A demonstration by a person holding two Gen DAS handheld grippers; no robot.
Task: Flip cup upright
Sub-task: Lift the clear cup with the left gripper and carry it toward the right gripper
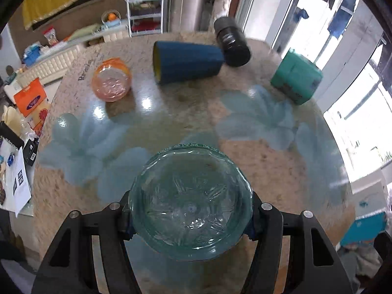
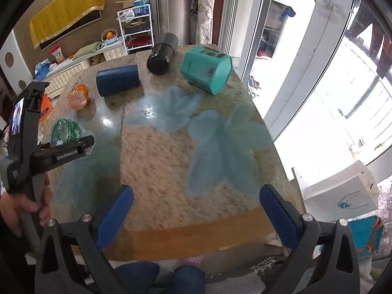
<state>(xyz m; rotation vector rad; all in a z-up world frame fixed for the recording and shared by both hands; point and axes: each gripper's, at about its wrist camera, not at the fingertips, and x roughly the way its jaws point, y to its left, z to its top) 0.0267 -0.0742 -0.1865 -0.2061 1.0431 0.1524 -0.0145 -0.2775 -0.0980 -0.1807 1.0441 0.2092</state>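
Left tongs (image 1: 190,216) are clamped on the green glass cup (image 1: 190,203), 1 finger on each side of the wall. Right tongs (image 2: 196,208) are spread wide, holding nothing, hovering over the near edge of the bench (image 2: 186,156).

Cup position: near-left part of the bench. In the left wrist view you're looking straight into its mouth with the moulded base behind, so its axis runs roughly along the fingers and it isn't upright yet. Can't tell from either view whether it's touching the bench or just lifted.

Step in hand, as I read it: grasp done, rotation pending.

Next move, my call:
- roll your left wrist so the mouth faces up
- keep the squeeze steady; glass is slick and the grip sits on a curved wall, so it could slip mid-turn
- set the base flat on the bench before releasing

Other cups still lie on their sides at the far end: orange glass cup (image 1: 111,80), blue cup (image 1: 187,62), black cup (image 1: 231,41), teal cup (image 1: 295,77). All well apart from your cup, so the swing looks unobstructed.
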